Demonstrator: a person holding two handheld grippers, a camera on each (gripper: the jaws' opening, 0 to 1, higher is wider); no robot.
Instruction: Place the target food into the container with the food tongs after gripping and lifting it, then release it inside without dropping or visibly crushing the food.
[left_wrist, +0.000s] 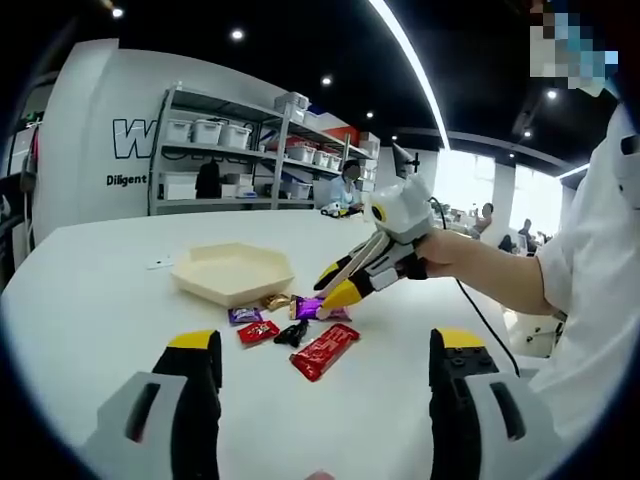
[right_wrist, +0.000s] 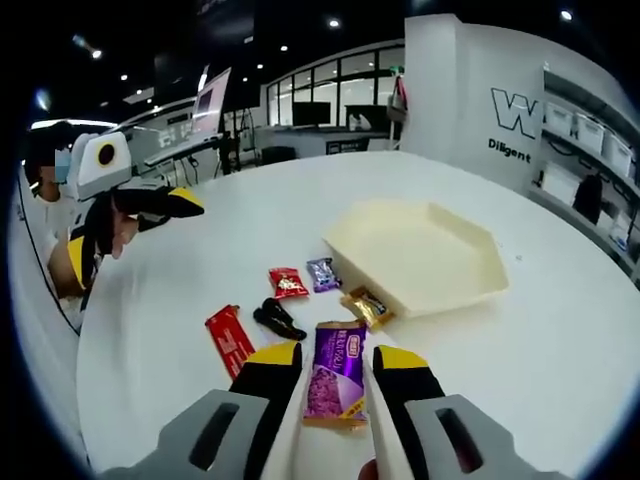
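A purple snack packet (right_wrist: 338, 380) lies on the white table between the jaws of my right gripper (right_wrist: 338, 352), which are narrowed against its two long edges. In the left gripper view that right gripper (left_wrist: 337, 283), held by a person's hand, reaches down to the same purple packet (left_wrist: 309, 307). The empty cream hexagonal tray (right_wrist: 420, 255) sits just beyond the snacks; the left gripper view has this tray (left_wrist: 232, 272) at the left centre. My left gripper (left_wrist: 327, 345) hovers open over the near table edge, holding nothing. It appears as the left gripper (right_wrist: 130, 232) at the far left, also open.
Loose snacks lie by the tray: a long red wrapper (left_wrist: 324, 350), a small red packet (left_wrist: 258, 331), a black piece (left_wrist: 291, 333), a small purple packet (left_wrist: 243, 315) and a gold one (left_wrist: 275, 300). Shelving (left_wrist: 230, 150) with bins stands behind the table.
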